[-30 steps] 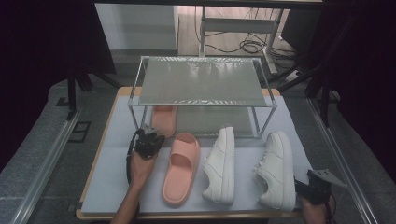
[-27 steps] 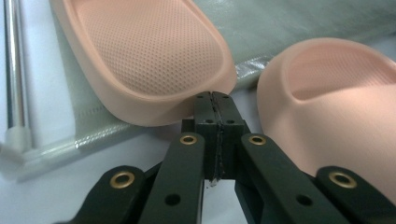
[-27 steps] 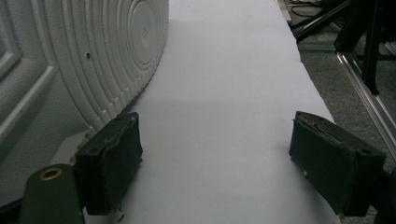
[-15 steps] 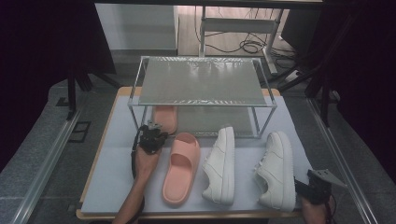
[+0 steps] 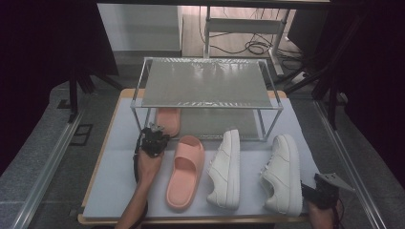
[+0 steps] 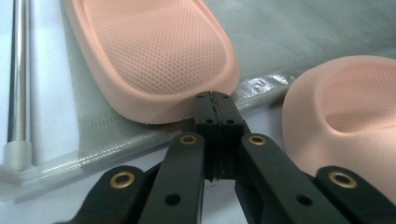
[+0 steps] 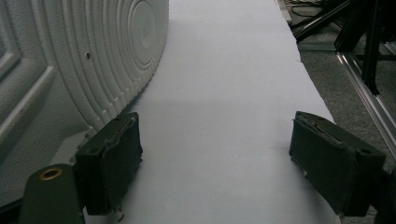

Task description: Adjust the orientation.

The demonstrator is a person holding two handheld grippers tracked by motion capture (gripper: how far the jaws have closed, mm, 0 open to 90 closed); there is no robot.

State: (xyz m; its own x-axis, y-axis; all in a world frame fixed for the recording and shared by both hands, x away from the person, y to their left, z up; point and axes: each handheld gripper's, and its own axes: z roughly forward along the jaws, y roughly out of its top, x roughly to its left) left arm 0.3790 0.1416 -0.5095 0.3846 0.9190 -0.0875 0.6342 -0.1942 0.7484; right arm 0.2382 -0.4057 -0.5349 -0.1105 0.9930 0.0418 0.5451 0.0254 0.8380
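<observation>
One pink slipper (image 5: 168, 121) lies on the lower shelf of a metal shoe rack (image 5: 205, 105). My left gripper (image 5: 155, 130) is shut with nothing between its jaws. In the left gripper view its tips (image 6: 212, 100) meet the heel rim of that pink slipper (image 6: 154, 51). The second pink slipper (image 5: 184, 169) lies on the white mat to the gripper's right, and its toe end (image 6: 345, 107) shows close by. My right gripper (image 5: 316, 190) rests at the mat's near right corner. It (image 7: 219, 158) is open and holds nothing, beside the ribbed sole of a white sneaker (image 7: 70, 60).
Two white sneakers (image 5: 227, 167) (image 5: 282, 171) lie on the white mat (image 5: 119, 167) in front of the rack. A rack post (image 6: 18, 79) stands left of the left gripper. Aluminium rails (image 5: 43, 176) run along both sides of the table, and cables lie on the floor behind.
The left gripper has edged forward towards the rack, up to the heel of the slipper on the lower shelf. The right gripper has stayed put.
</observation>
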